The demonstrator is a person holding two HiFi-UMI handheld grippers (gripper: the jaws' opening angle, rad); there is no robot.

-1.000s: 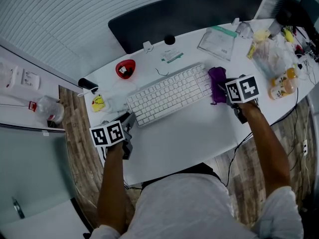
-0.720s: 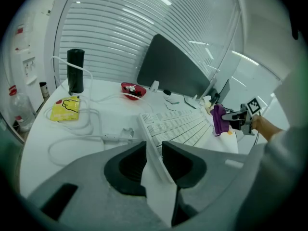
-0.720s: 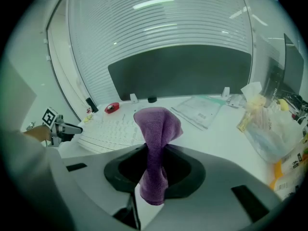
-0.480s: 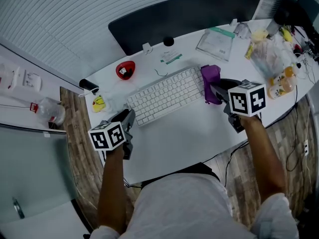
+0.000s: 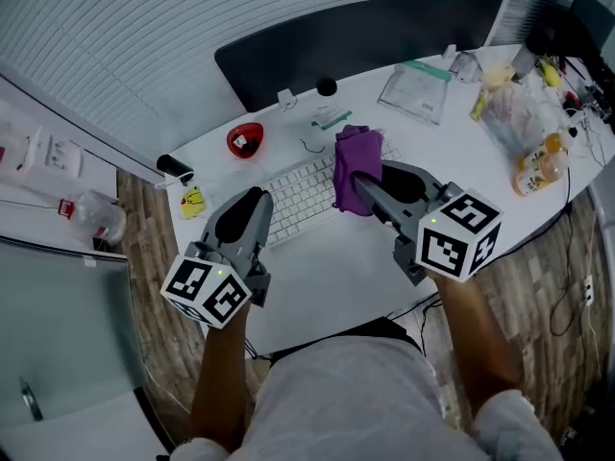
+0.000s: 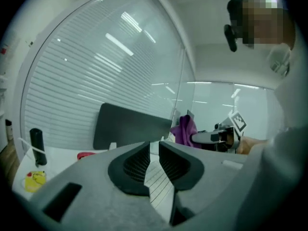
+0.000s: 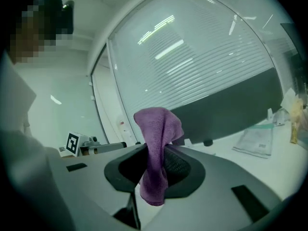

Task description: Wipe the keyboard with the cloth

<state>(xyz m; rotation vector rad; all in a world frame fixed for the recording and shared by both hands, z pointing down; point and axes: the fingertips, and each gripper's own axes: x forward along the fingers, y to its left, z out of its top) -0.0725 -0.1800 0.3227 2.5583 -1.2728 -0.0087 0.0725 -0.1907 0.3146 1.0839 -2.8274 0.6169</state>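
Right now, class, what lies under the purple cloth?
The white keyboard lies below the cloth, which the right gripper holds up. The keyboard's right end is covered.

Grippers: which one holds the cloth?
The right gripper, clamped on the purple cloth; the left gripper has nothing between its jaws, which have just been closing.

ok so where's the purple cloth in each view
head view: cloth at centre, over the keyboard, held by the right tongs.
left gripper view: cloth just right of centre, far off.
right gripper view: cloth dead centre, pinched in those tongs.
shared landmark: the dark panel behind the desk.
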